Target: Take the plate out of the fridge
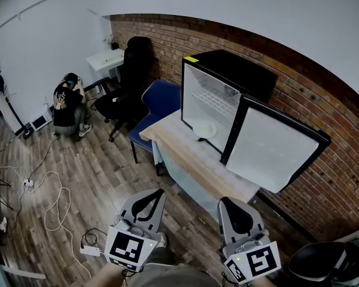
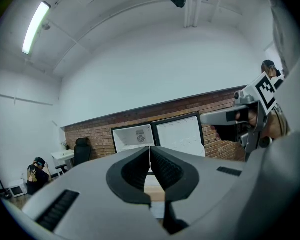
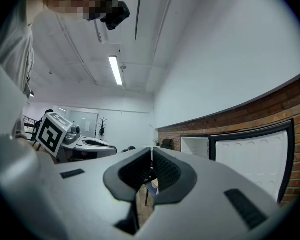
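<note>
My left gripper is grey moulded plastic with dark ribbed pads. Its two jaws are pressed together at the tips with nothing between them. My right gripper is the same shape and is also closed on nothing. Both carry a white cube printed with black square markers, and both hang low over the floor on the near side of the table, touching nothing.

Beyond them runs a long table with a pale wooden top. On its far end stands a small fridge, a glossy black box with a white inside. Its door is swung wide open to the right, with its white inner face turned towards me. The plate, round, white and shallow, lies flat on the fridge's bottom at the front of the opening, well apart from both grippers.

A rough red brick wall curves behind the fridge. Left of the table is a blue chair with a black office chair farther back. A person crouches by the far left white wall. White cables trail over the dark wood-plank floor.
</note>
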Action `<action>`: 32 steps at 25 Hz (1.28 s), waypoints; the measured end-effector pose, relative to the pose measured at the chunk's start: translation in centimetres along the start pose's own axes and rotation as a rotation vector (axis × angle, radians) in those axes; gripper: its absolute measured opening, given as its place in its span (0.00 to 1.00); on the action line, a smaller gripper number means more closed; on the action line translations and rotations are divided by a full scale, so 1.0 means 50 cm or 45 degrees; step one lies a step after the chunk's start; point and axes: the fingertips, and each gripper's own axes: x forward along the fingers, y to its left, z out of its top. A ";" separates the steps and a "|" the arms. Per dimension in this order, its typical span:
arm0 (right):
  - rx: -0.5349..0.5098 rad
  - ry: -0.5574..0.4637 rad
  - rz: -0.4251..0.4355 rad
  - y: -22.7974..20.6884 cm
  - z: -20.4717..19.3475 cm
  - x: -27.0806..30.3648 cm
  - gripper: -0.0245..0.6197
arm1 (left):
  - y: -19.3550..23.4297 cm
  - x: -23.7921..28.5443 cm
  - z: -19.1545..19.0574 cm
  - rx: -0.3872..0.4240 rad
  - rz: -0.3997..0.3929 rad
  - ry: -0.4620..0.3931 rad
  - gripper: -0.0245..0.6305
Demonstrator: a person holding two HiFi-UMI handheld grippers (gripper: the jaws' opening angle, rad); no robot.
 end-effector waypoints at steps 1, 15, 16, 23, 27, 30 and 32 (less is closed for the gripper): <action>0.001 0.002 0.004 -0.001 -0.004 0.003 0.09 | 0.002 0.003 -0.002 -0.001 0.004 0.000 0.07; 0.009 0.033 0.009 -0.032 -0.067 0.124 0.09 | 0.077 0.110 -0.050 -0.001 -0.023 0.007 0.07; 0.008 0.037 0.005 -0.038 -0.071 0.138 0.09 | 0.087 0.120 -0.052 -0.002 -0.027 0.009 0.07; 0.033 0.086 -0.017 -0.069 -0.101 0.230 0.09 | 0.155 0.193 -0.063 -0.014 -0.054 0.015 0.07; 0.051 0.112 -0.035 -0.088 -0.117 0.283 0.09 | 0.189 0.246 -0.071 -0.020 -0.085 0.024 0.07; 0.052 0.132 -0.057 -0.109 -0.126 0.323 0.09 | 0.212 0.292 -0.073 -0.022 -0.118 0.027 0.07; 0.052 0.147 -0.075 -0.126 -0.129 0.350 0.09 | 0.230 0.321 -0.073 -0.027 -0.136 0.033 0.07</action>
